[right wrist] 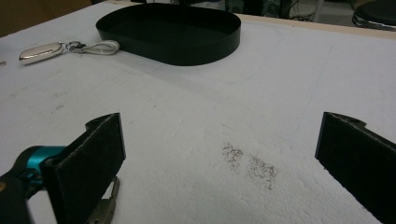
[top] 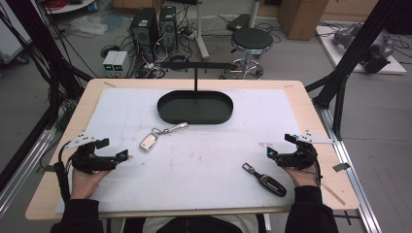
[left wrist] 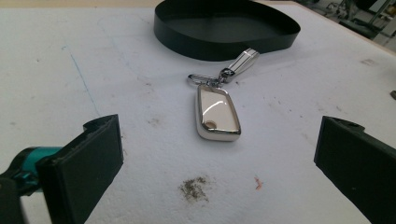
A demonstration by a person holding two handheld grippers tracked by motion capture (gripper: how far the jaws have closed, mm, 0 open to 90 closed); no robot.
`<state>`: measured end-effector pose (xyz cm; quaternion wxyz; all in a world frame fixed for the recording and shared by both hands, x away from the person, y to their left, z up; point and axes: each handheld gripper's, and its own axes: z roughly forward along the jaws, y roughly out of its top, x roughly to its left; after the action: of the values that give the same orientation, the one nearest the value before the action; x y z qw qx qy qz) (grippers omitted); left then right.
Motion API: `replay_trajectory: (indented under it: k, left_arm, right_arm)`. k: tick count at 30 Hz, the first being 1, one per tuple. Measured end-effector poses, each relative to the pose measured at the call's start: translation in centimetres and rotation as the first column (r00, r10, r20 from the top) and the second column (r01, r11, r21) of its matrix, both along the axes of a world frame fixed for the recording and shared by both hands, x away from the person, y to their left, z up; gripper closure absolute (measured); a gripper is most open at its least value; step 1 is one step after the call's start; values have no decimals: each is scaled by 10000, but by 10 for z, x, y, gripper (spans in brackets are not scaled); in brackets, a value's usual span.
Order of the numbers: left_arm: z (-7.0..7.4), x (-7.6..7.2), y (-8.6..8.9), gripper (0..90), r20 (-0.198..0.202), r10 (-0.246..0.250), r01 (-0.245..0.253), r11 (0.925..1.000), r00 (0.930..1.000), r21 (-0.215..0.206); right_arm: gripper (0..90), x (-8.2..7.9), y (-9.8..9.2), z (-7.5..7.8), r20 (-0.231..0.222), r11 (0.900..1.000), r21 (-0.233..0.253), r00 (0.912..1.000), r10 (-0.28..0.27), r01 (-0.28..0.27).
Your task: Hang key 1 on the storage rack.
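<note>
white key fob (left wrist: 216, 114) | flat, near tray | black key fob (top: 270, 183) | flat, front-right

No readable text or labels anywhere.

Two keys, one tray

One shiny white car key (left wrist: 215, 113), one dark black car key (top: 268, 182), and one black oval metal tray (top: 195, 108).

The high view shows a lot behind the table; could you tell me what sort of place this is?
Probably a lab or workshop: computer towers with tangled cables on the floor, a stool, and black frame struts around the table.
</note>
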<state>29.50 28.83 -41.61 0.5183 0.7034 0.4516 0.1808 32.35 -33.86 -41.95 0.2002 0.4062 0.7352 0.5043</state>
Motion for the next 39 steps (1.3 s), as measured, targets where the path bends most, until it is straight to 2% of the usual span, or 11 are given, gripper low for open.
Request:
replay_trajectory:
  k: [5,9,15,21,24,25,30,34,39]
  left_arm:
    - [1,-2,3,17,110,161,-159,9998,9998,-117]
    - [1,-1,1,17,-46,14,-14,10000,10000,-43]
    - [1,-2,-1,17,-127,-134,133,9999,9998,-20]
    - [0,-2,-4,17,-308,-243,245,9997,9992,65]
    - [-2,2,-4,17,-455,-185,191,9997,9988,126]
    - [-3,3,-4,17,-539,-181,183,9998,9984,32]
    - [-4,12,-11,17,-620,-484,483,9988,9969,-31]
    - [-6,24,-21,17,-971,-883,948,9934,9913,642]
    - [-3,38,-33,17,-1005,-1191,1263,9896,9878,694]
  right_arm:
    - [8,2,0,-2,-107,10000,-55,9999,-64,63]
    - [8,1,0,-2,-193,9999,40,9998,-102,103]
    - [8,2,0,-3,-260,9999,-105,9996,-117,115]
    - [8,3,0,-4,-440,9999,43,9990,-99,101]
    - [8,3,1,-4,-406,10000,-53,9992,-51,49]
    - [8,3,1,-5,-400,10000,-70,9992,0,-3]
    - [8,2,2,-5,-449,10000,-9,9990,28,-29]
    - [8,2,5,-6,-369,9997,-197,9993,114,-122]
    - [8,2,6,-5,-388,9998,-163,9992,66,-72]
